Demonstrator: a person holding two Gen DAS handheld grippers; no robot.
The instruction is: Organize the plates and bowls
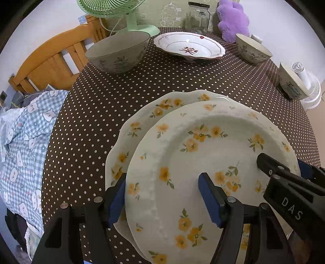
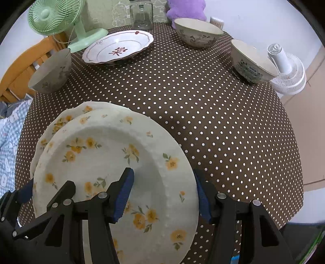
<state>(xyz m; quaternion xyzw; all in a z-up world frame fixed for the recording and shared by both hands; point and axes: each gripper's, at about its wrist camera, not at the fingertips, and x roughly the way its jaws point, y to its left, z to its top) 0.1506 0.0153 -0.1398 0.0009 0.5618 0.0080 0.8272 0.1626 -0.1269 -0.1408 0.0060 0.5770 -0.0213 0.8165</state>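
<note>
both grippers straddle opposite edges of the top plate [image 1: 203, 162], a pale dish with yellow flowers. from the left wrist view, the left gripper [image 1: 162, 195] has one blue pad outside the plate's left rim and the other over the plate's face; the outer pad lies right against the rim, but whether the two pads actually squeeze the plate cannot be told. the right gripper [image 2: 164, 193] takes the opposite edge the same way, one pad on the plate's face and one just past the right rim, and its grasp cannot be judged either. its black fingers also show at the right of the left wrist view.

under the top plate lies a second flowered plate [image 1: 142, 121], peeking out ahead and to the left of the left jaws. how far apart the two plates are cannot be told. both sit over a brown tablecloth [image 2: 223, 121] with white dots.

ahead of the jaws, well apart from the plates, stand a grey bowl [image 1: 117, 52] on the left, a white scalloped dish [image 1: 189, 46] with a red motif in the middle, and two more bowls [image 2: 198, 32] [image 2: 251, 61] on the right. beyond them are a green fan [image 2: 52, 18], a glass jar [image 1: 198, 19] and a purple plush toy [image 1: 232, 20].
</note>
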